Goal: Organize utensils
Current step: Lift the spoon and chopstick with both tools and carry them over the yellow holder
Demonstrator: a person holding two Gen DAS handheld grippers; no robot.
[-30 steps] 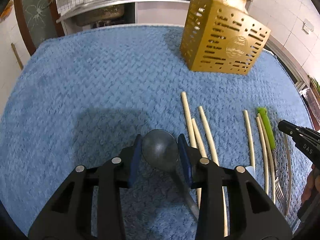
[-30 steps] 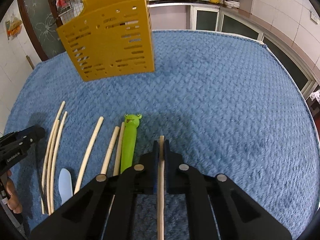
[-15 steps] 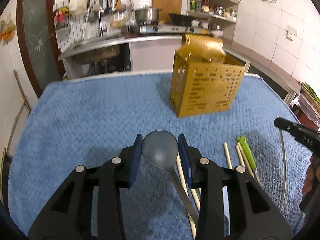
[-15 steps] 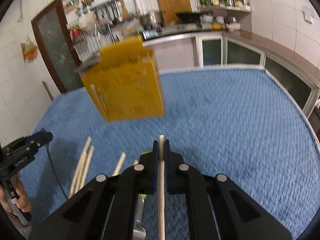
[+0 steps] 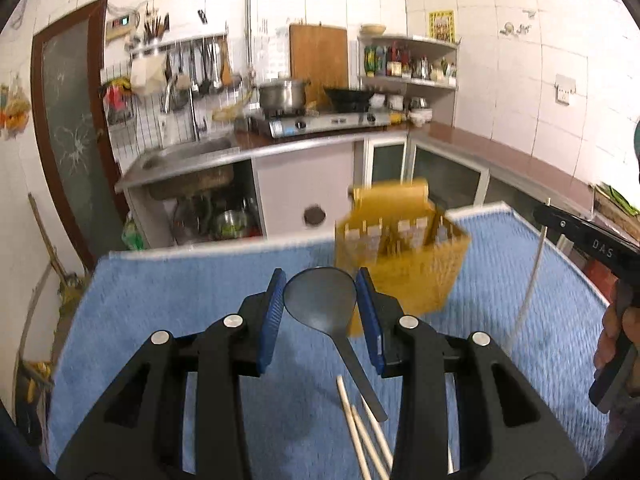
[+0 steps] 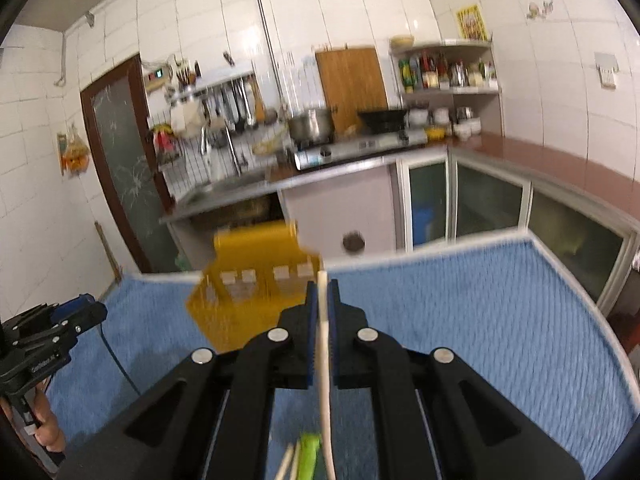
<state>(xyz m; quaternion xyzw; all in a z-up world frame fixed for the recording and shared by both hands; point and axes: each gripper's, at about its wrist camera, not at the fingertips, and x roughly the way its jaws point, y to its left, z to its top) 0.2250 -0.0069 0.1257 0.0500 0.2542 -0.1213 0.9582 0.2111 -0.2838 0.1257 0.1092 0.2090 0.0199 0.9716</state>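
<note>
Left tongs (image 5: 320, 312) grip the bowl of a dark ladle (image 5: 320, 300) between their blue pads, handle hanging down toward you. Right tongs (image 6: 323, 316) are closed tight on a single pale chopstick (image 6: 324, 360), which runs straight between the pads and droops below them. You have both pieces clear of the desk (image 5: 180, 292), which is covered in blue cloth.

Status: two utensils in hand, none of them delivered yet. The yellow slotted utensil holder (image 5: 404, 256) stands near the far edge of the desk, ahead of both tongs. It is blurred, so you cannot tell for certain what it already contains; pale shapes near its rim may be sticks or may be slots.

Left to do, by my reading: drop ladle and chopstick into the holder, then collect the rest. Loose chopsticks (image 5: 360, 432) lie on the cloth below the left tongs, and a green-handled utensil (image 6: 310, 454) lies under the right.
</note>
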